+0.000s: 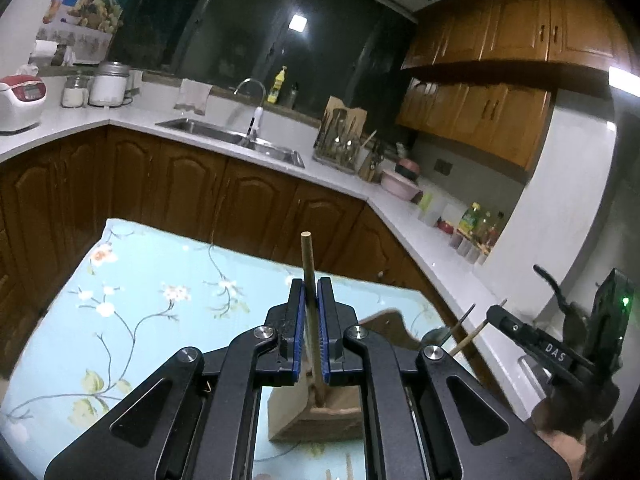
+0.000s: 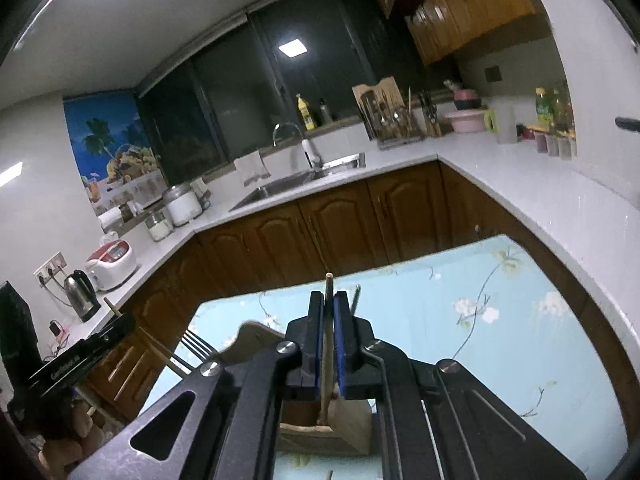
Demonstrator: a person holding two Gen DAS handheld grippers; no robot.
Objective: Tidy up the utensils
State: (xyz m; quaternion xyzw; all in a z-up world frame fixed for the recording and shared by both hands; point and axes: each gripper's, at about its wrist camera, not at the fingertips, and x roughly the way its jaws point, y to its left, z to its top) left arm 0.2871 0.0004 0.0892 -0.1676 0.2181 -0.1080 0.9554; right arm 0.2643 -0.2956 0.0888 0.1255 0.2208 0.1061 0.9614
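Note:
My left gripper [image 1: 311, 286] is shut on a wooden chopstick [image 1: 307, 256] that stands nearly upright. Its lower end sits inside a wooden utensil holder [image 1: 320, 420] on the blue floral tablecloth [image 1: 140, 280]. In the right wrist view my right gripper [image 2: 328, 296] is shut on a second chopstick [image 2: 329, 280], whose lower end also dips into the holder [image 2: 348, 420]. A fork [image 2: 196, 344] and a dark thin utensil [image 2: 356, 296] stick up from the holder. Each gripper shows at the edge of the other's view: the right gripper [image 1: 496, 312] and the left gripper [image 2: 128, 320].
A white L-shaped counter [image 1: 360, 196] over brown cabinets runs behind and to the right of the table. On it are a steel sink [image 1: 224, 132], a utensil rack [image 1: 340, 136], a pink bowl [image 1: 400, 184], bottles [image 1: 476, 224], a rice cooker [image 1: 20, 100] and a kettle [image 2: 82, 294].

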